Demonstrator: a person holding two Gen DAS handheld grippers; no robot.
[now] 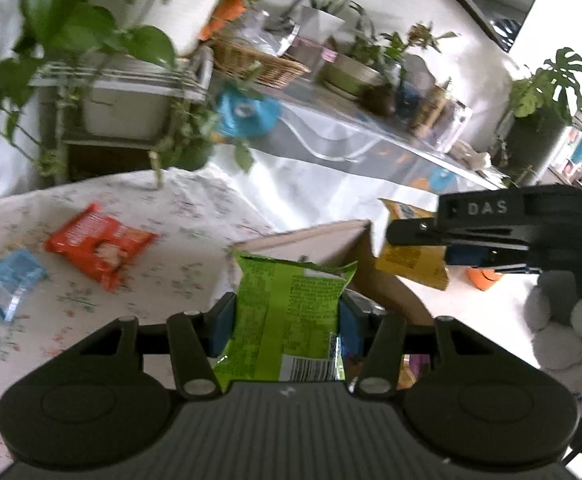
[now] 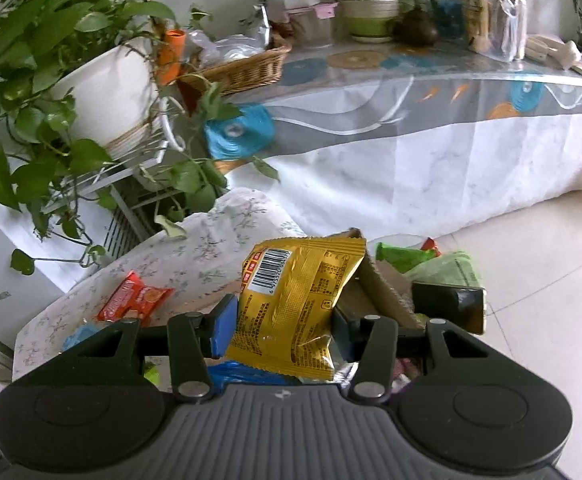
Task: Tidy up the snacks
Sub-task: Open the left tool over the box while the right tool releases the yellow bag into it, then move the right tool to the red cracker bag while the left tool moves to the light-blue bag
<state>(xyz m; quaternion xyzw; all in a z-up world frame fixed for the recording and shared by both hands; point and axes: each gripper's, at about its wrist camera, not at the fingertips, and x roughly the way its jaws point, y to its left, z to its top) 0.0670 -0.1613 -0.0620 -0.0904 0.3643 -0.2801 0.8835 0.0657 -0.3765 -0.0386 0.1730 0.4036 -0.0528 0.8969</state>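
My left gripper (image 1: 287, 320) is shut on a green snack packet (image 1: 291, 308), held upright above the near edge of a cardboard box (image 1: 323, 244). My right gripper (image 2: 283, 320) is shut on a yellow snack packet (image 2: 291, 300) over the same cardboard box (image 2: 387, 292); it also shows in the left wrist view (image 1: 411, 266), with the yellow packet (image 1: 409, 264) hanging from it. An orange packet (image 1: 99, 244) and a blue packet (image 1: 5, 280) lie on the floral tablecloth (image 1: 179, 216). The orange packet also shows in the right wrist view (image 2: 135, 298).
Green and red packets (image 2: 407, 258) lie inside the box. Potted plants (image 2: 91, 76) on a wire stand are at the left. A long covered table (image 2: 411, 120) with a wicker basket (image 2: 247, 68) and pots stands behind. Tiled floor (image 2: 531, 260) is at the right.
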